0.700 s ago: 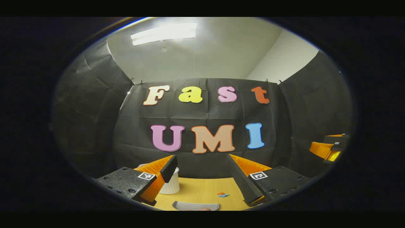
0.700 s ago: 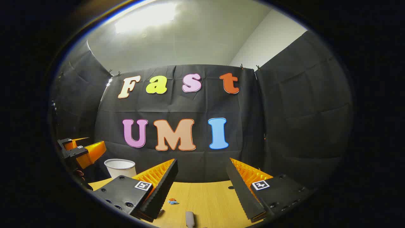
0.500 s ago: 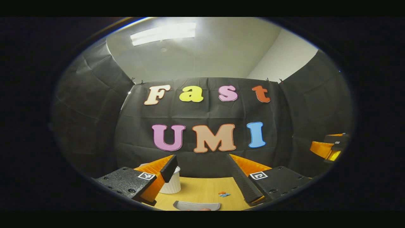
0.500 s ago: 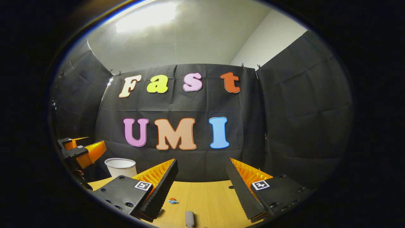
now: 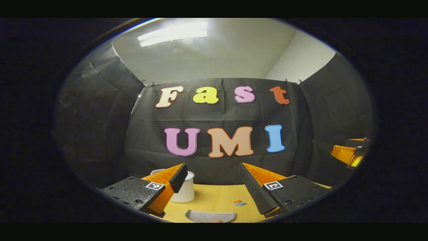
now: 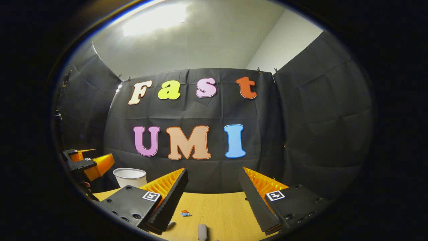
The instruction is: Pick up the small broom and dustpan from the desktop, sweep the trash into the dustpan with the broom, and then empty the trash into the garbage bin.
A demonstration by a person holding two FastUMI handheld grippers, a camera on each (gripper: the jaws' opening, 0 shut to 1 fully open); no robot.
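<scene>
Wooden desktop [image 5: 214, 199] carried everything for the task, and nothing was yet picked up. Left gripper [image 5: 214, 175] hung above the near edge of the desktop, level and looking across it toward the back wall, jaws spread wide with nothing between them. Right gripper [image 6: 213, 180] was in the same level pose, jaws likewise apart and empty.

Places taken from the white bin [image 5: 184, 190]: it stood at the back of the desktop, partly behind the left gripper's left finger. The trash [image 5: 239, 203], a few small coloured scraps, lay well to the right of the bin. The grey dustpan [image 5: 210, 216] lay nearer than the bin, its curved rim just visible at the lower edge of the left gripper view. A grey handle end [image 6: 202, 231], probably the broom, lay nearer than the bin and to its right in the right gripper view.

Judgement: step in hand was the approach to the two tools. Both grippers needed tipping downward first, since each tool sat almost under its camera. Left should straddle the dustpan's handle, not the thin rim; right should close across the broom handle squarely so the bristles do not swing.
</scene>
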